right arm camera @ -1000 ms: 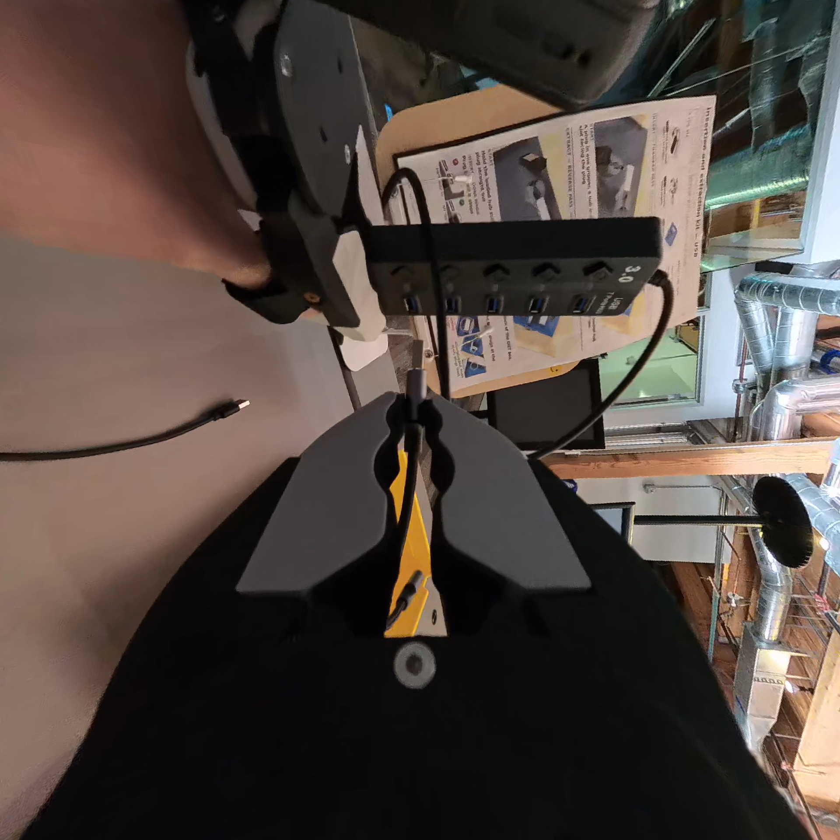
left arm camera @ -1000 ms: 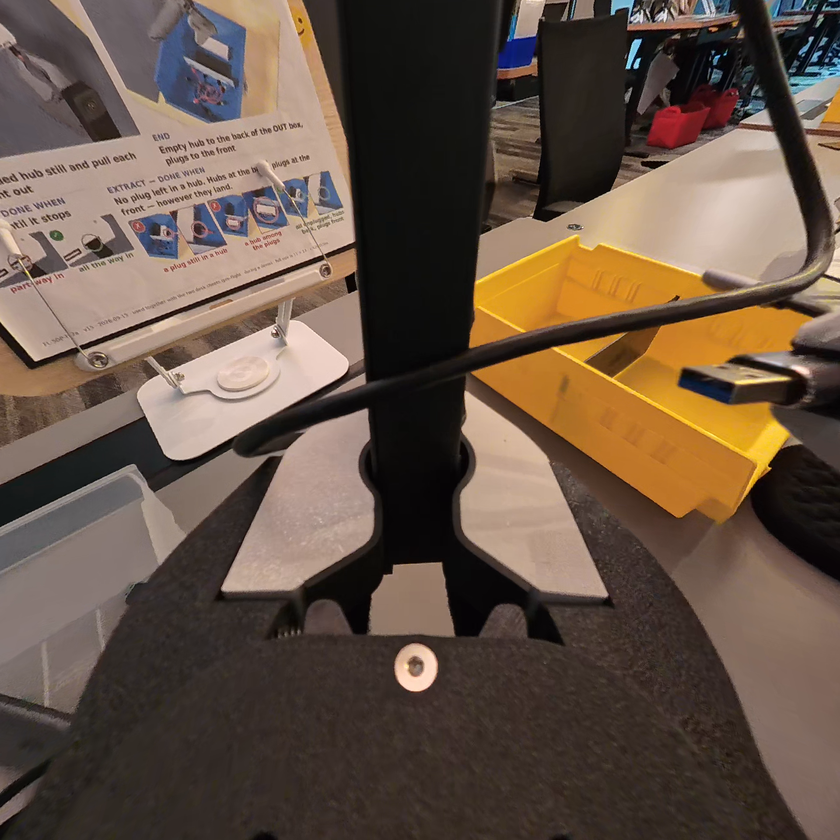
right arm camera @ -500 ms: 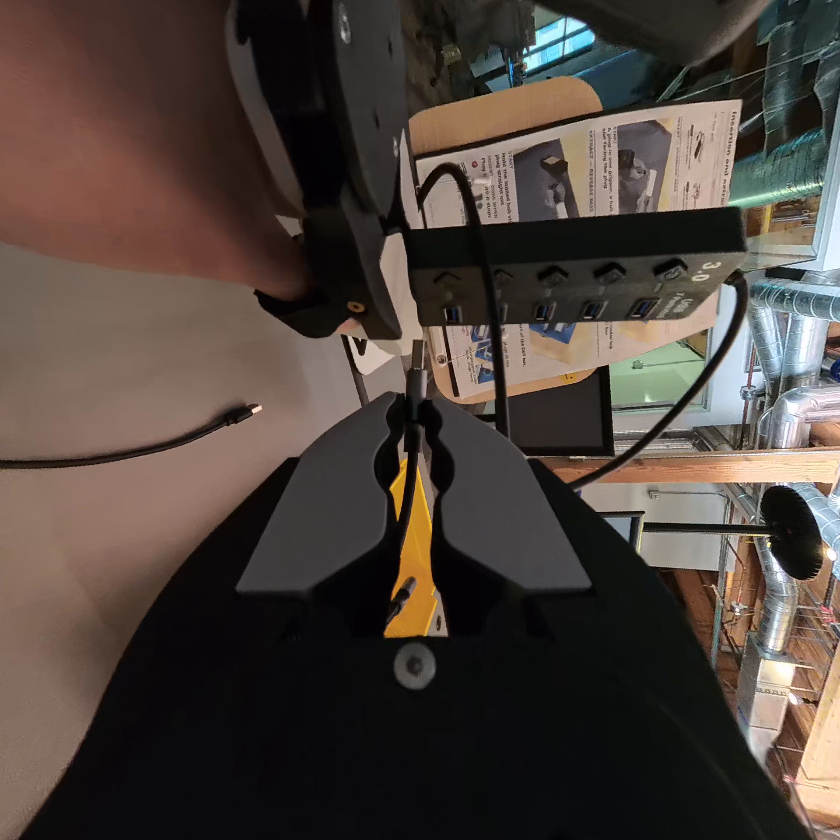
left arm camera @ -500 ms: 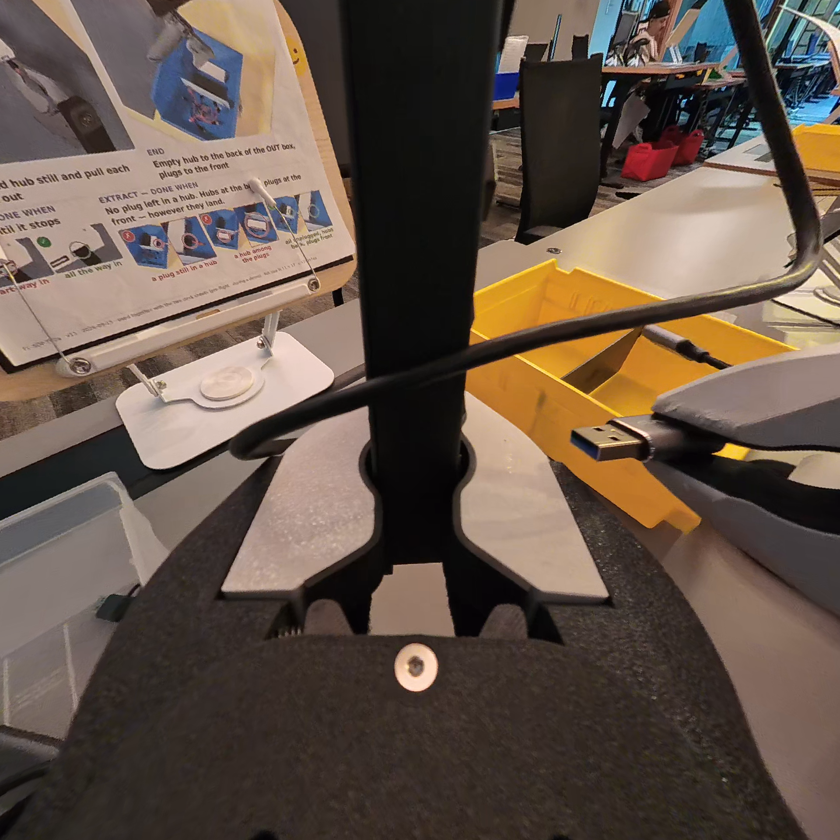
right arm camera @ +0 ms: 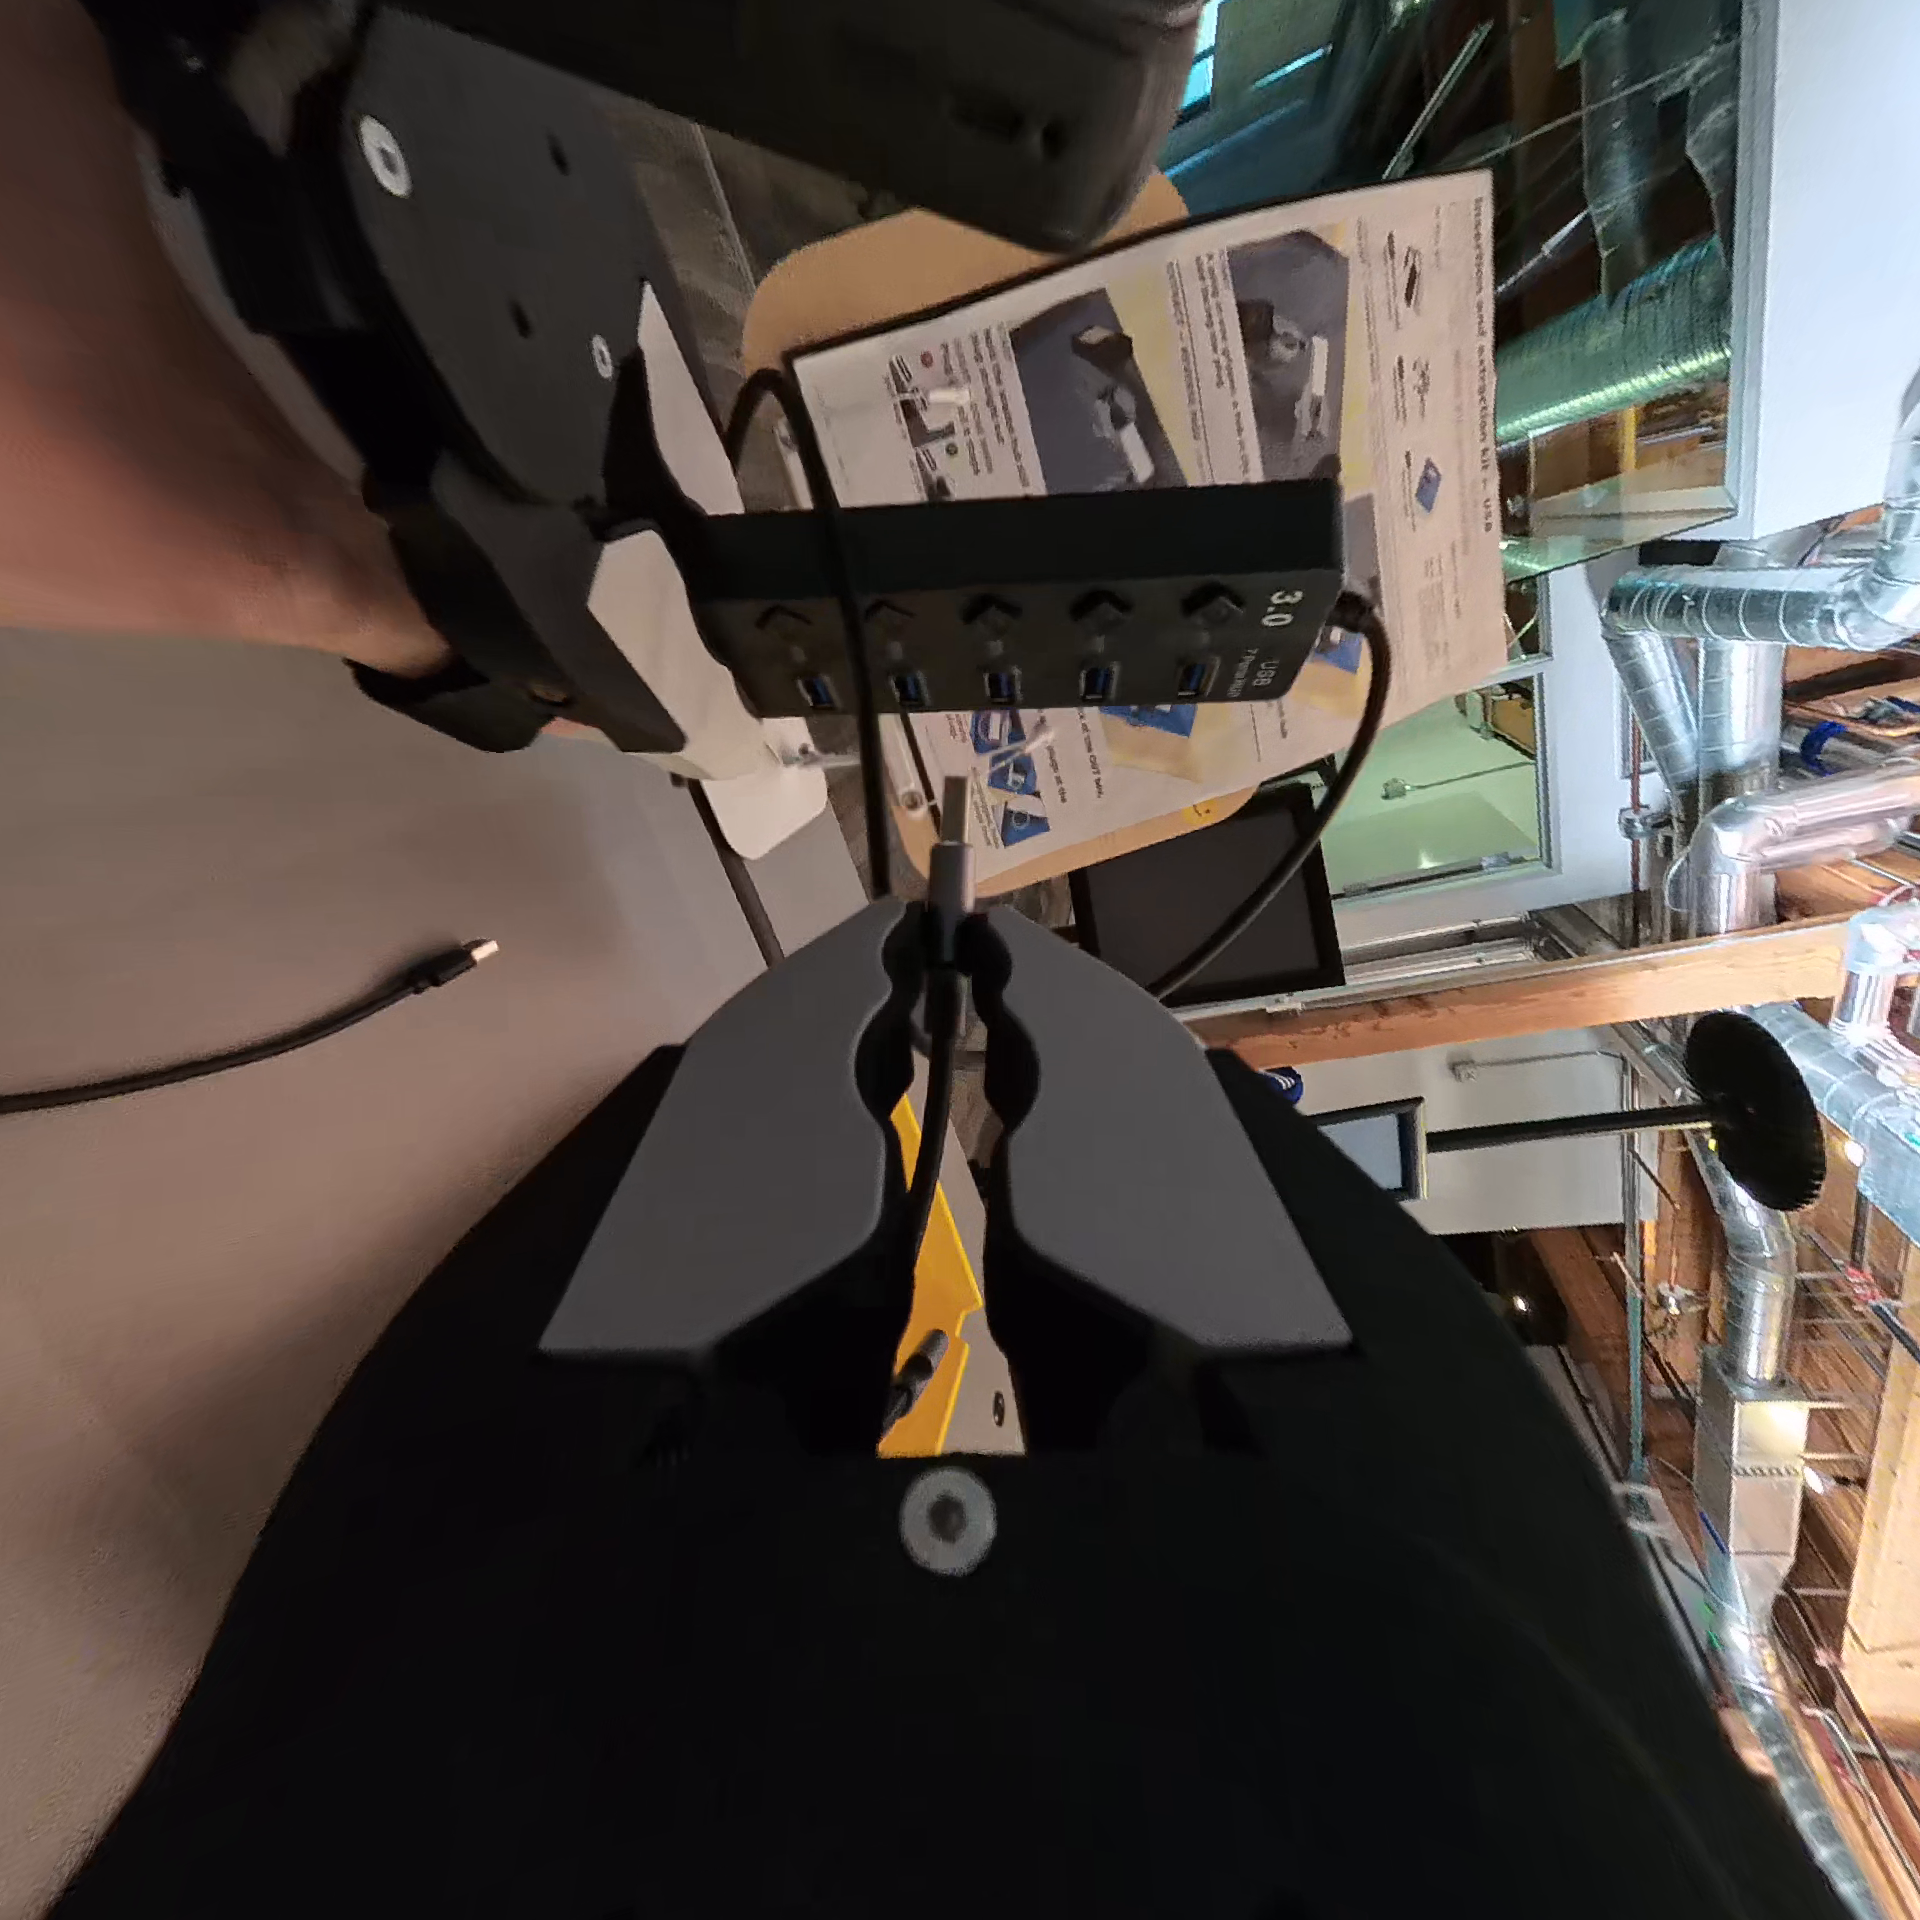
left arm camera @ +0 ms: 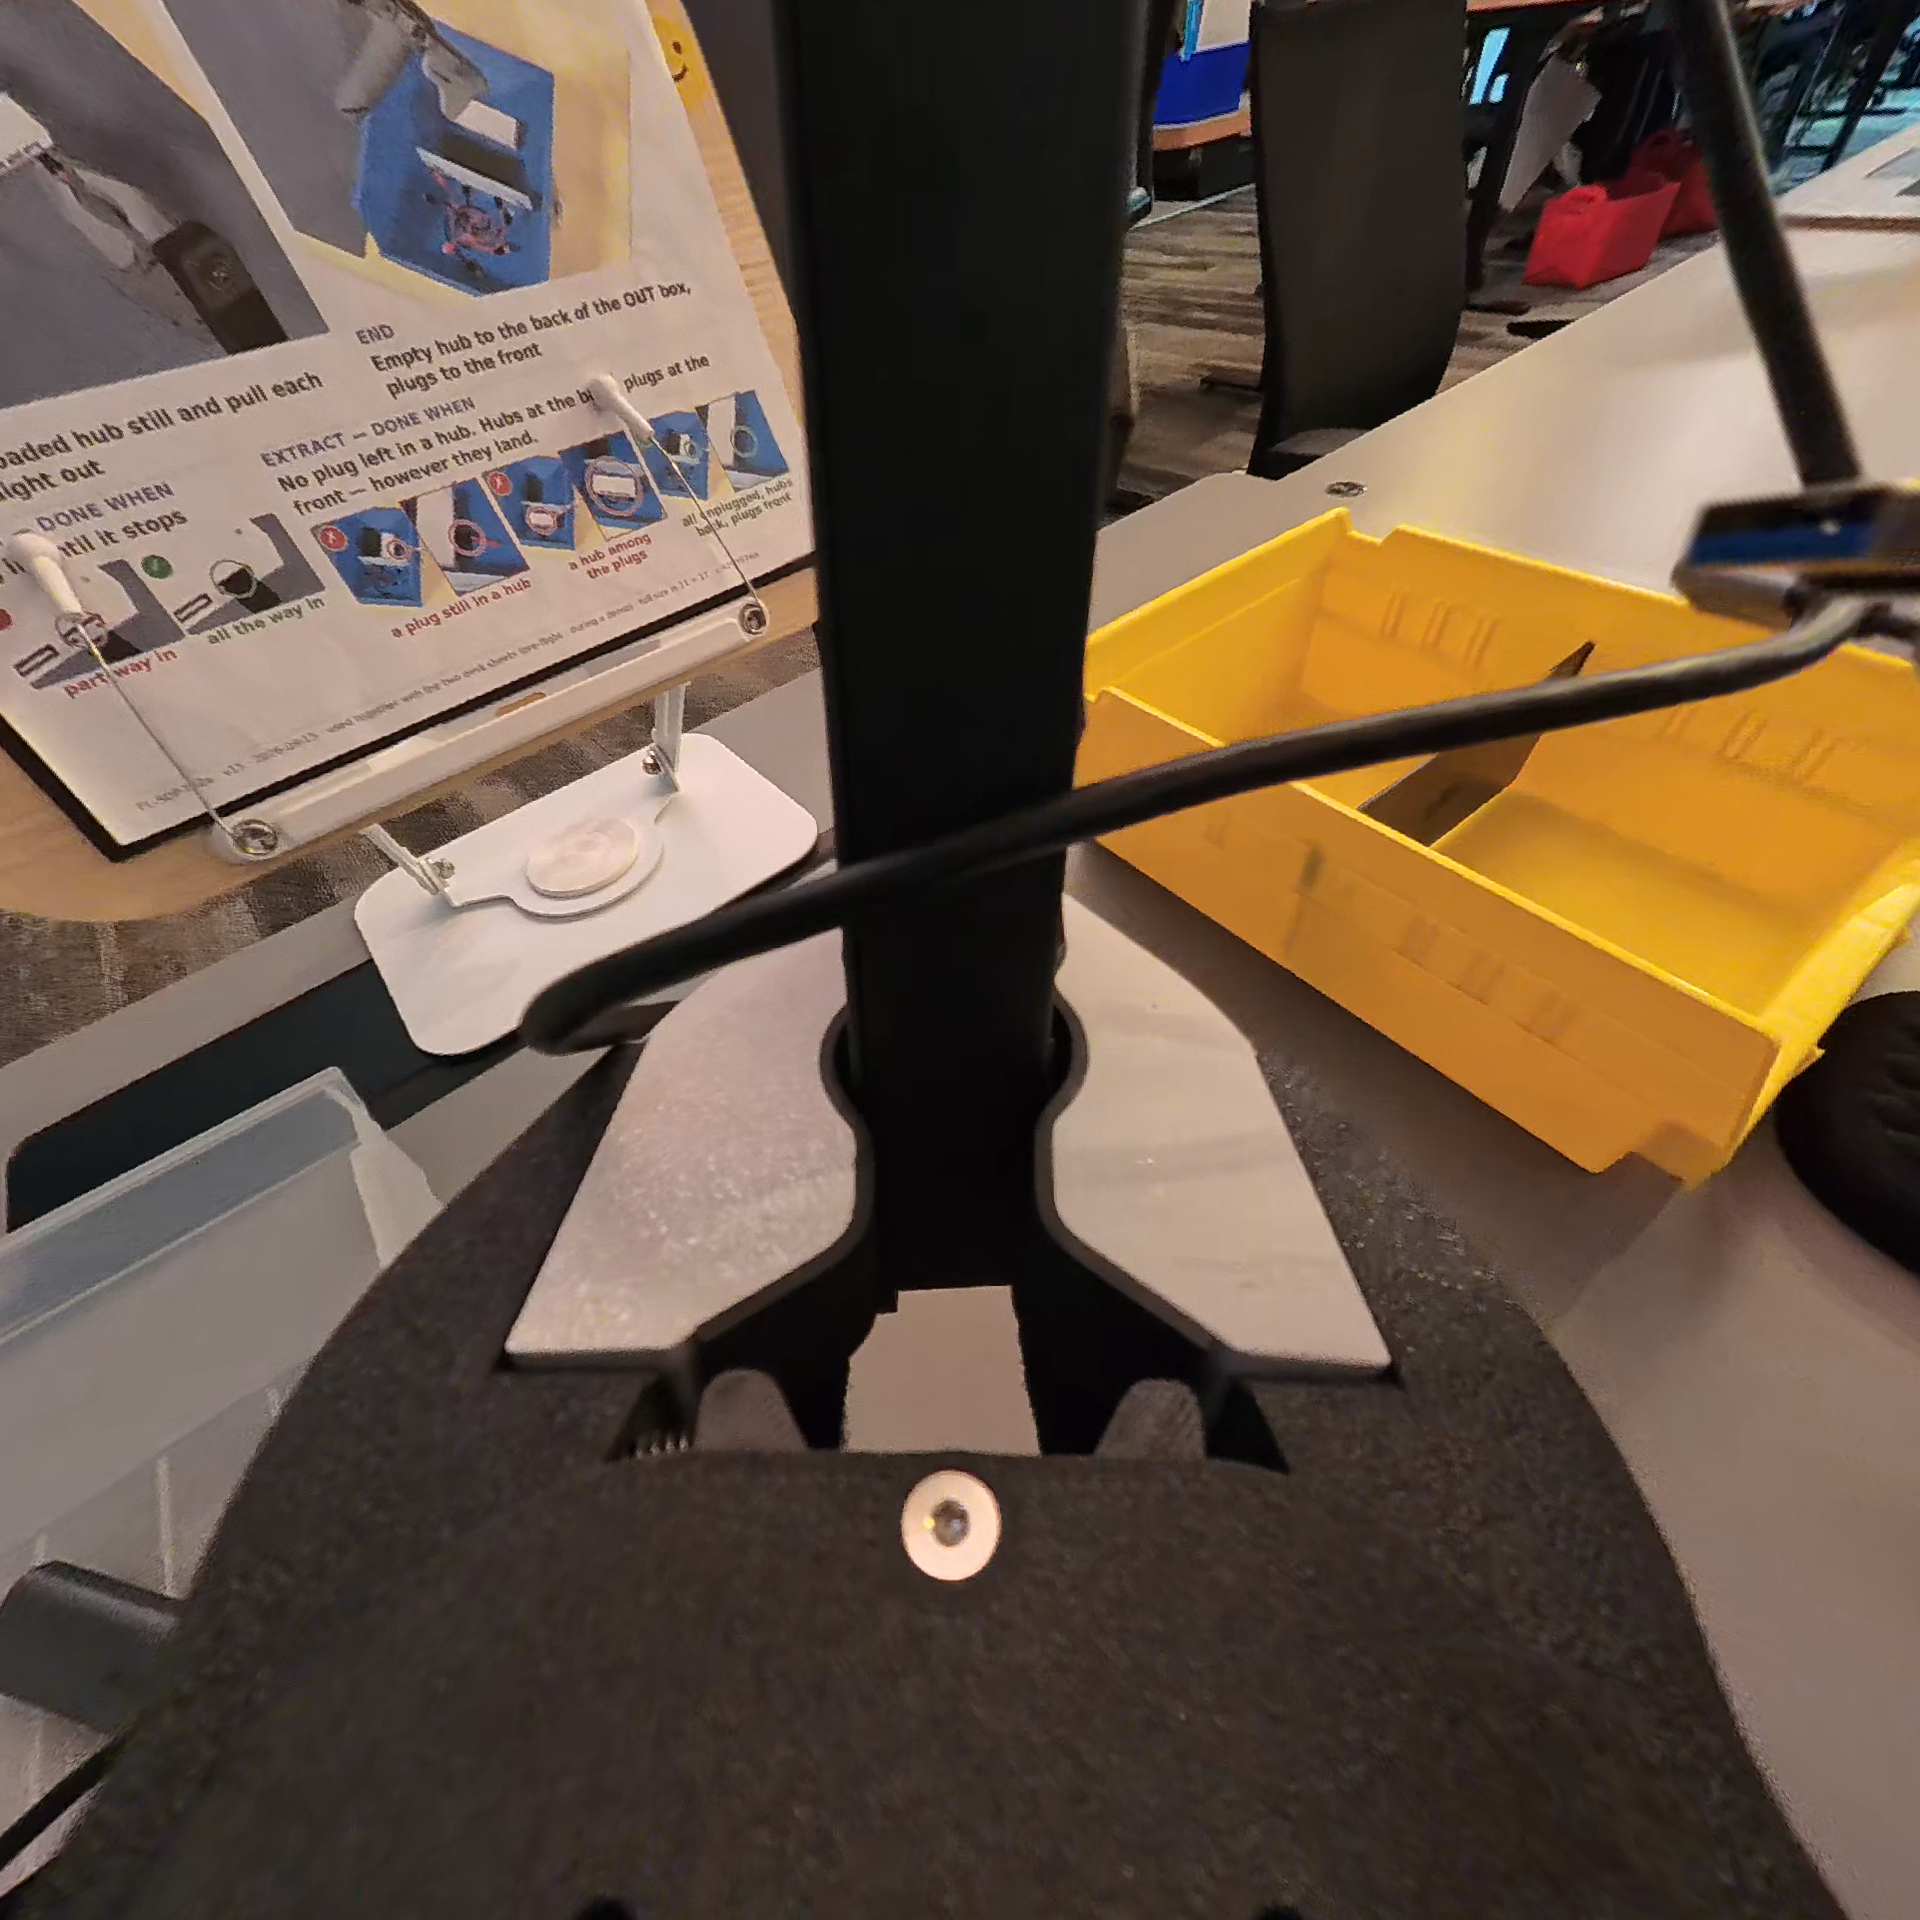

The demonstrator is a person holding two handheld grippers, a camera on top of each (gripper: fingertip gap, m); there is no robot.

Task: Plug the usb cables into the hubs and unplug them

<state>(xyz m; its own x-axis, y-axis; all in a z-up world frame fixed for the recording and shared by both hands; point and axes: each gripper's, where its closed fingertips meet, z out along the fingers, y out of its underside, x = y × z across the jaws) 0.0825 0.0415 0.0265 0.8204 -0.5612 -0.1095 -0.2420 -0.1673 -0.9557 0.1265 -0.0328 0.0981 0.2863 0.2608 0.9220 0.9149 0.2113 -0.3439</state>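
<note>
Left gripper (left arm camera: 951, 1049): both grey fingers (left arm camera: 707, 1174) are closed against the flat sides of a black bar-shaped body that stands upright between them; in the right wrist view this same gripper (right arm camera: 623, 644) shows at upper left, its black frame carried by the person's hand (right arm camera: 187, 457). Right gripper (right arm camera: 945, 935): its fingers (right arm camera: 748, 1164) are drawn close together, the tips pinching a cable just behind its plug, which projects forward past the tips. That view is rolled on its side, and the right gripper points toward the left one, the two apart and not touching.
</note>
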